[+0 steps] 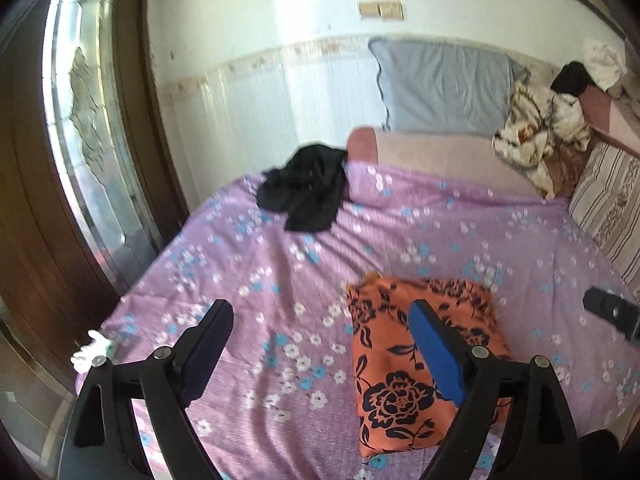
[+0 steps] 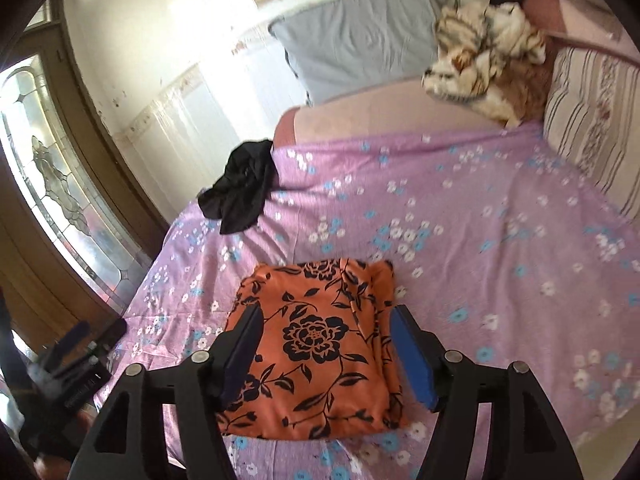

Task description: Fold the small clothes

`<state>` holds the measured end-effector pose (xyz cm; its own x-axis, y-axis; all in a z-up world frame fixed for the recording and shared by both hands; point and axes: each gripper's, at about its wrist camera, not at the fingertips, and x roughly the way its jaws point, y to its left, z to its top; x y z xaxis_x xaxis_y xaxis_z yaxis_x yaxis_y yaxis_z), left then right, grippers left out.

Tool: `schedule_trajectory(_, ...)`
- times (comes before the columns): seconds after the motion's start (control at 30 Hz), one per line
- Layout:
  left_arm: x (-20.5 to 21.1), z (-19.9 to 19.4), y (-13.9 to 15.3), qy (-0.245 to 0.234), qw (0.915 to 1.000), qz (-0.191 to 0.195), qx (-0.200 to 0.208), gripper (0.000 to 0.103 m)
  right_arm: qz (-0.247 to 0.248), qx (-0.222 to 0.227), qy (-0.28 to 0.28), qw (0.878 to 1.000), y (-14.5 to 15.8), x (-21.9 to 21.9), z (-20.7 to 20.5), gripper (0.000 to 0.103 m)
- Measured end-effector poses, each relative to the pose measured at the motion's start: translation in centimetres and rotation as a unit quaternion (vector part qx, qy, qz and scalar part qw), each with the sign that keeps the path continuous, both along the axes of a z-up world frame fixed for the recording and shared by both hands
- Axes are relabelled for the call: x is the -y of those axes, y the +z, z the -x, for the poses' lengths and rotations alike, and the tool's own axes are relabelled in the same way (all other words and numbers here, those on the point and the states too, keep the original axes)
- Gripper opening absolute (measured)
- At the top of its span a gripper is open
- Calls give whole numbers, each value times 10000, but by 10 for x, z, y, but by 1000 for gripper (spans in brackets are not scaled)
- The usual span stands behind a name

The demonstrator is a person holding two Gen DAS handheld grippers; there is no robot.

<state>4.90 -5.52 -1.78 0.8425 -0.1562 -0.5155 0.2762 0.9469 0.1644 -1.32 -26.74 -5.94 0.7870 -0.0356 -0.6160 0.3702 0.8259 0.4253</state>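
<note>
- In the left wrist view, our left gripper (image 1: 320, 316) fills the bottom of the frame, its jaws spread wide and holding nothing, with purple sheet showing between them.
- In the right wrist view, our right gripper (image 2: 326, 320) sits at the bottom centre, also released, its two fingers spread over the orange cloth without pinching it.
- The orange cloth (image 2: 320, 344), printed with black flowers, lies folded into a rough rectangle on the sheet, in the lower middle of the right wrist view and at lower right of centre in the left wrist view (image 1: 404, 364).
- The left gripper also appears, blurred, at the lower left edge of the right wrist view.
- The sheet (image 2: 480, 220) is purple with small white and blue flowers and covers most of the bed.
- A black garment (image 1: 308, 190) lies crumpled near the sheet's far left edge, well apart from the orange cloth, left of centre in both views.
- Beyond the sheet, a grey pillow (image 1: 444, 84) leans on the white wall, upper centre.
- A striped fuzzy blanket (image 1: 536, 136) is heaped at upper right.
- A glass-panelled door (image 1: 80, 140) stands along the left edge.
</note>
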Motion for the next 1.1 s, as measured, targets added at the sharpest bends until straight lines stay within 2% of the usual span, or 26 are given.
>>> schedule_trajectory(0.07,-3,12,13,21,9999,35,161,99,138,56,18,9999,12,-7,13,71)
schedule_trajectory(0.37,-11,48,57,129,9990,90,429,99,702,448,18,9965,56,-35,58,73)
schedule_trajectory(0.63,-17,77,80,174,9978,101,639,100,1273,856,40,9882,88,-60,86,76)
schedule_trajectory(1.1,-30,111,109,248,9952,207,927,100,1328,1033,38,9857,103,-79,99,77)
